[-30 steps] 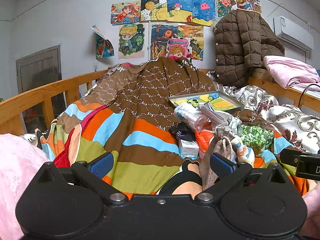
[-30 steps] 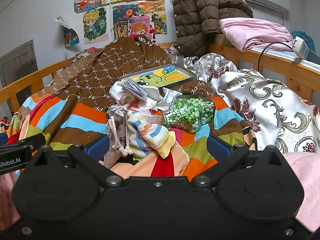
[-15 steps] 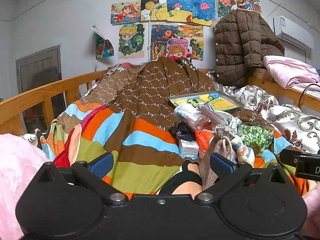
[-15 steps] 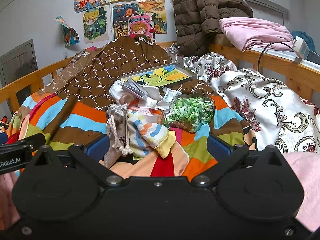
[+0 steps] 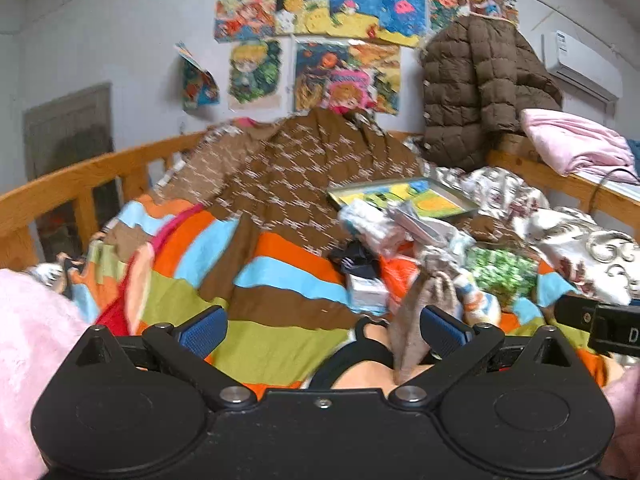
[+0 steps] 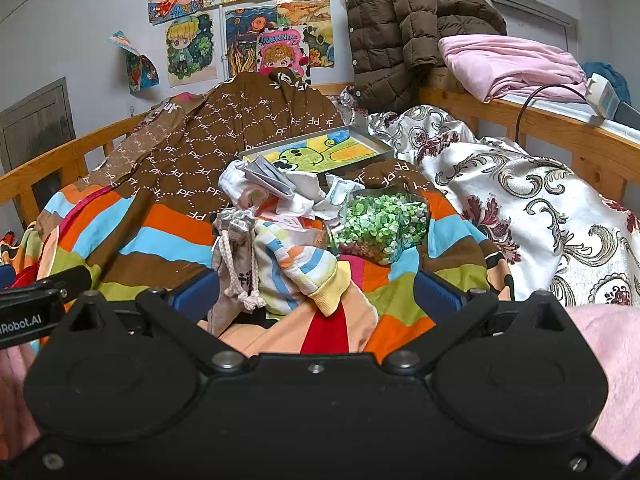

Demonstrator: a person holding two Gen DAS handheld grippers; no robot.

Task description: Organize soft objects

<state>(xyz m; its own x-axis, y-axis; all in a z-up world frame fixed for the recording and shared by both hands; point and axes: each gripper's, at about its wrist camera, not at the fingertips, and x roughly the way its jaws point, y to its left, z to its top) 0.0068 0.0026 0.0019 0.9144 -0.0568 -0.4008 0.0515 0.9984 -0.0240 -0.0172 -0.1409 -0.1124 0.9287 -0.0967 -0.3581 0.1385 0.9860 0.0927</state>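
Here, near: left gripper (image 5: 322, 330) spread wide, nothing held; striped blanket (image 5: 248, 280) under it. Right gripper (image 6: 316, 300) likewise wide apart, empty, low over same blanket. Left view blurred.

Just ahead of right gripper: grey drawstring pouch (image 6: 234, 256), cord knot hanging, touching striped sock (image 6: 296, 264) w/ yellow cuff to its right. Beside sock, clear bag of green bits (image 6: 380, 228). Behind: heap of white cloths (image 6: 276, 196), rumpled, a grey folded piece on top.

Mid: framed drawing (image 6: 320, 152) lying flat on brown patterned quilt (image 6: 224, 132). Floral silver cover (image 6: 520, 200) to right.

Far: wooden bed rail (image 6: 560, 128), pink bedding (image 6: 512, 64), brown puffer jacket (image 6: 408, 24) hung on wall, kids' drawings (image 6: 248, 12) taped up.
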